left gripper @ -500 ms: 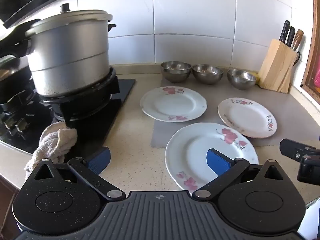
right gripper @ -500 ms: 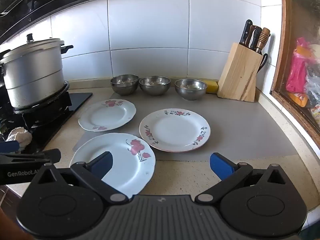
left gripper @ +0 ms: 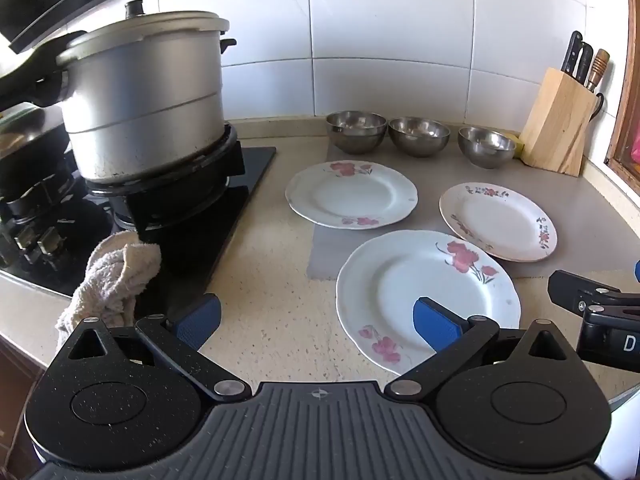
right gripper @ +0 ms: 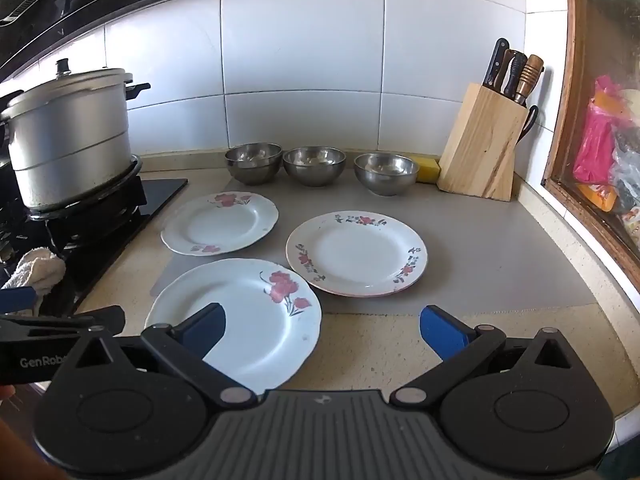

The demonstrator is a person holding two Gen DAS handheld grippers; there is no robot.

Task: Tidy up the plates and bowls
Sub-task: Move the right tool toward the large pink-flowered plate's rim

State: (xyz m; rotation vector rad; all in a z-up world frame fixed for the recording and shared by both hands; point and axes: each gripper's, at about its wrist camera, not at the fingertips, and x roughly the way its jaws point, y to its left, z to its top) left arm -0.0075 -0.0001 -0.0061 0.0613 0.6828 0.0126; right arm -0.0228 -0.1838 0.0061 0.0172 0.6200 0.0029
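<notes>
Both my tongs hang released with nothing between the pads: the left gripper [left gripper: 316,320] over bare counter [left gripper: 272,280] beside the near plate [left gripper: 404,284], the right gripper [right gripper: 320,330] over that plate's right edge. Three flowered plates lie apart on the grey mat [right gripper: 500,248], three steel bowls [right gripper: 314,166] lined up behind them. Crowding my left are the big pot [left gripper: 148,104] on the stove and a crumpled rag [left gripper: 116,276]; right, a knife block [right gripper: 480,148].
</notes>
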